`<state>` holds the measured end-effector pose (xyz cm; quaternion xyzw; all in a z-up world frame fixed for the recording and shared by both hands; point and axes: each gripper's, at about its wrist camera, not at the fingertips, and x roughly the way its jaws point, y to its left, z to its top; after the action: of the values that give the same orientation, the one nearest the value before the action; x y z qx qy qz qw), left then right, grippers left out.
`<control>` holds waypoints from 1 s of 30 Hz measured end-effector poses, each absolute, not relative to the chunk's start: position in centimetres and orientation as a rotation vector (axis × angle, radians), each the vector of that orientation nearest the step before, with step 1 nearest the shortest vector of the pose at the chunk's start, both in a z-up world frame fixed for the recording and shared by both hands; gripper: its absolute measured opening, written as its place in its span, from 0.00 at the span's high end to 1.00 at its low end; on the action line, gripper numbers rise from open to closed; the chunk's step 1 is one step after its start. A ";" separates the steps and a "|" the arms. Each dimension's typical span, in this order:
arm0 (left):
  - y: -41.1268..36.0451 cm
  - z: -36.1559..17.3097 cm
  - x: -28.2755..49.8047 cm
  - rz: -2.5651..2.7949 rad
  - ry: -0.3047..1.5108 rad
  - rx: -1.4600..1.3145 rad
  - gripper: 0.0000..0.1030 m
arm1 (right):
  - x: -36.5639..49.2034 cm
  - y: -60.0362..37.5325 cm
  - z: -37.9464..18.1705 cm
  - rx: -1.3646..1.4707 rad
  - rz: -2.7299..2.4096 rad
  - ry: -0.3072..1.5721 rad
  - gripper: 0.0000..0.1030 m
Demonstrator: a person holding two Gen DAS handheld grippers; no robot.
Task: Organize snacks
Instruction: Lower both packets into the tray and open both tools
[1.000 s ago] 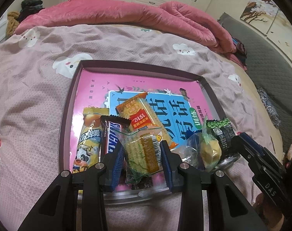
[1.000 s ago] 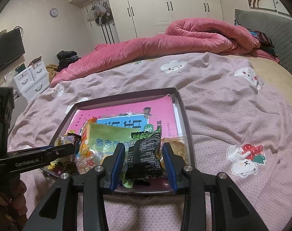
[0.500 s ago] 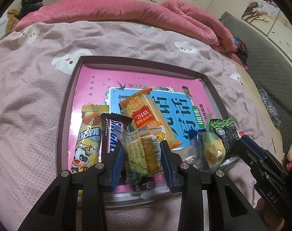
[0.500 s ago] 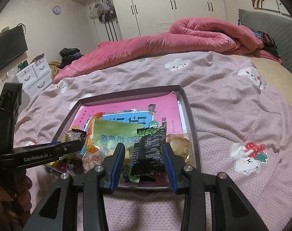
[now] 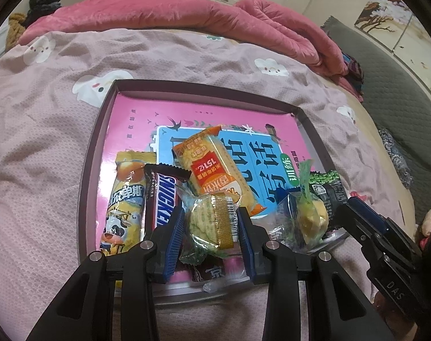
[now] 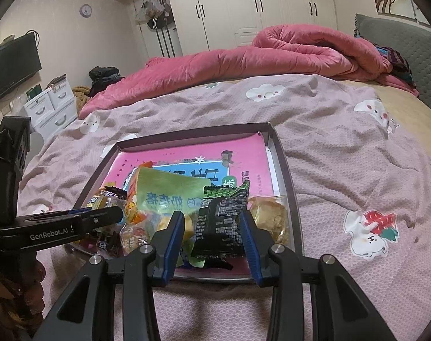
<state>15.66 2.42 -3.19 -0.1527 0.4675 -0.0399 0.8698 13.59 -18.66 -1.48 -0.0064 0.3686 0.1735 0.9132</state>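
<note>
Bedroom setting. A pink bedspread printed with white cartoon clouds covered the bed; a red strawberry figure appeared on it toward the right. A rumpled rose quilt lay heaped along the far side — its thickest roll toward the right, against a grey quilted headboard. White wardrobe doors with dark handles filled the back wall, and a round clock hung to their left. At far left stood a dark television above a small white drawer unit; dark clothes were piled beside it. A tree painting hung behind the headboard.
</note>
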 end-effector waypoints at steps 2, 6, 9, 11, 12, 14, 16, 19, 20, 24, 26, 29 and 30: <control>2.4 -3.2 15.6 -0.088 0.980 -0.325 0.63 | 13.6 -18.7 -1.5 -0.014 0.356 0.760 0.61; 2.4 -3.2 15.6 -0.092 0.983 -0.329 0.62 | 13.6 -18.6 -1.6 -0.017 0.357 0.765 0.61; 2.3 -3.1 15.5 -0.096 0.981 -0.327 0.60 | 13.6 -18.5 -1.7 -0.022 0.359 0.767 0.61; 2.3 -3.0 15.4 -0.096 0.978 -0.325 0.58 | 13.6 -18.4 -1.7 -0.025 0.359 0.768 0.61; 2.3 -2.9 15.4 -0.097 0.977 -0.325 0.56 | 13.6 -18.4 -1.7 -0.025 0.359 0.768 0.61; 2.3 -2.9 15.3 -0.098 0.976 -0.324 0.55 | 13.6 -18.4 -1.7 -0.026 0.358 0.769 0.61; 2.2 -2.8 15.2 -0.098 0.975 -0.323 0.53 | 13.6 -18.4 -1.7 -0.027 0.357 0.771 0.61; 2.2 -2.6 15.1 -0.099 0.972 -0.318 0.49 | 13.5 -18.4 -1.7 -0.028 0.356 0.773 0.61; 2.2 -2.6 15.0 -0.099 0.971 -0.317 0.48 | 13.5 -18.3 -1.7 -0.030 0.354 0.775 0.61; 2.1 -2.5 15.0 -0.099 0.972 -0.314 0.46 | 13.4 -18.3 -1.7 -0.032 0.353 0.776 0.60; 2.1 -2.3 14.9 -0.099 0.972 -0.311 0.44 | 13.4 -18.4 -1.6 -0.030 0.354 0.778 0.60; 2.0 -2.3 14.9 -0.098 0.972 -0.310 0.42 | 13.4 -18.4 -1.7 -0.033 0.353 0.780 0.59; 2.0 -2.2 14.8 -0.097 0.972 -0.308 0.41 | 13.3 -18.4 -1.6 -0.033 0.353 0.781 0.58</control>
<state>14.82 2.00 -2.21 -0.1474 0.4651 -0.0463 0.8716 13.33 -18.39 -1.65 -0.0159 0.3784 0.1712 0.9095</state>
